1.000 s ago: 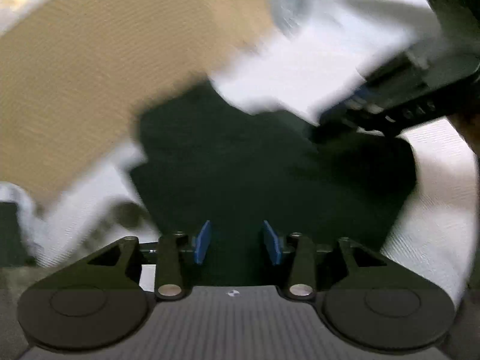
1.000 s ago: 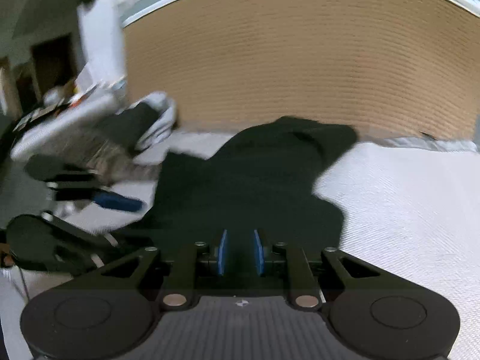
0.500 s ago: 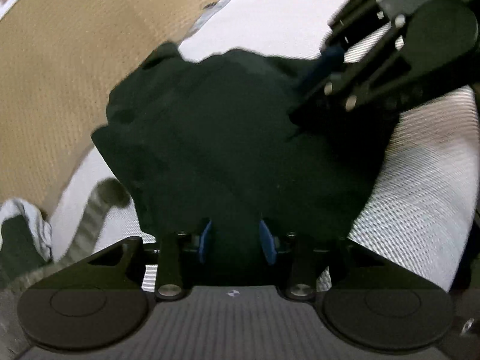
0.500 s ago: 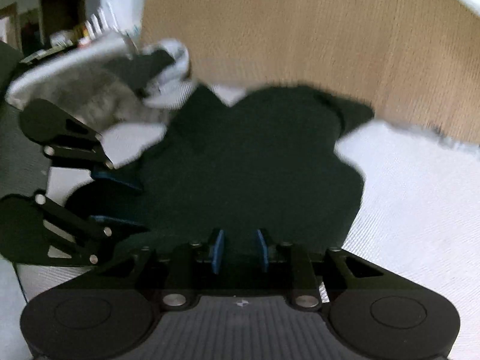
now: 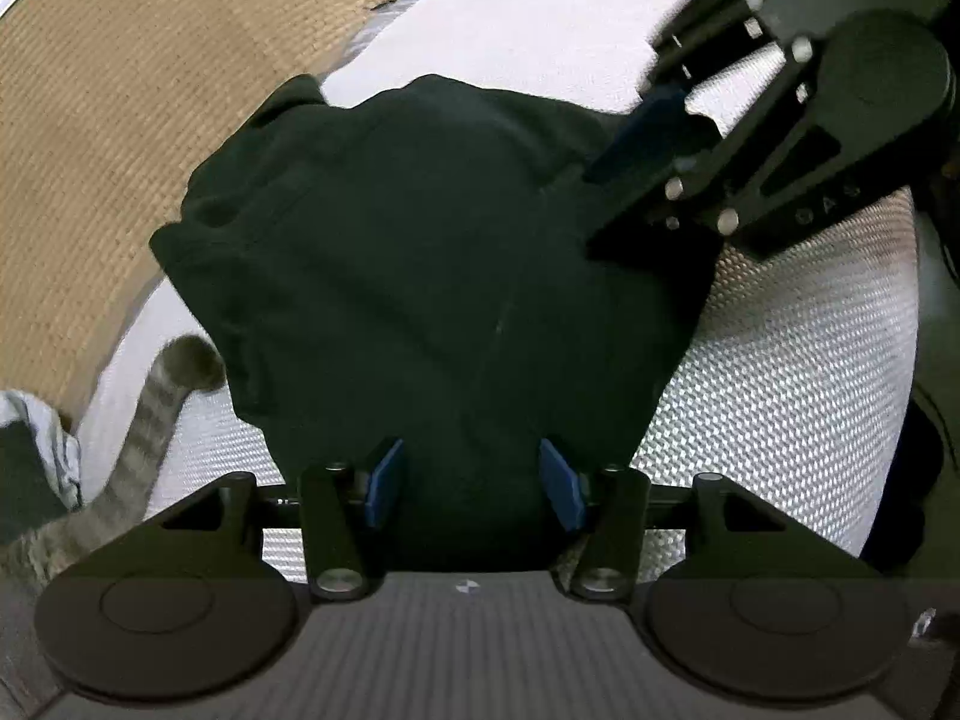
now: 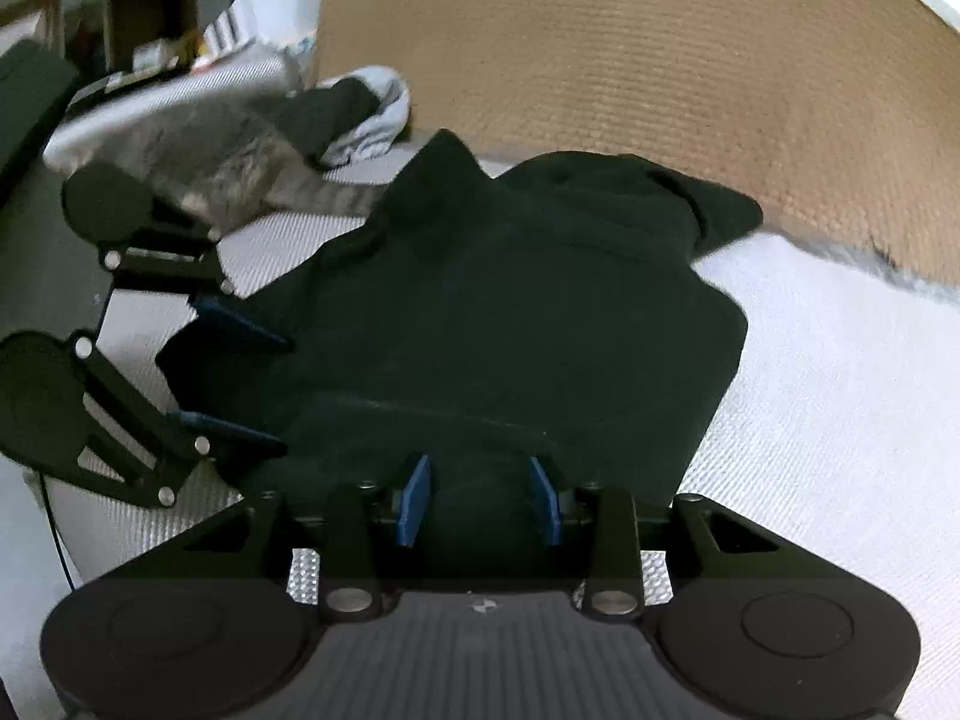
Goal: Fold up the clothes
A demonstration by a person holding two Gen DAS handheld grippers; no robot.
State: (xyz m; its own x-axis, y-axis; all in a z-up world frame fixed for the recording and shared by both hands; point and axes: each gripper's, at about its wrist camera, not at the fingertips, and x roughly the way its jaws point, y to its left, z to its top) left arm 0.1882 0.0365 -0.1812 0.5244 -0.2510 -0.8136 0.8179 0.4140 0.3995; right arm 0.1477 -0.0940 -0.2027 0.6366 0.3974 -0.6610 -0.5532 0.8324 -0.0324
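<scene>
White bed (image 5: 780,372) with a tan headboard (image 6: 630,78) beyond both hand-held grippers. A dark garment (image 5: 432,252), loosely folded, lies on the bed directly ahead of the left hand-held gripper (image 5: 471,477) and the right hand-held gripper (image 6: 480,498), its near hem between each pair of blue pads. Both have just been opening: each stands released, the pads clear of the cloth though the hem lies between them. In the left view the right hand-held gripper hangs over the garment's far right corner. A striped cat's tail (image 5: 150,420) lies left of the left hand-held gripper, just beside the garment's edge.

The step appears to be letting go after a fold. To do it well, each hand-held gripper should probably draw straight back, pads wide, so that neither drags the hem and undoes the fold; the tail is best avoided.

The garment's kind, its layers and any sleeve are lost in its dark, even tone. The hem under each hand-held gripper's body is hidden, and the cat's body is blurred.
</scene>
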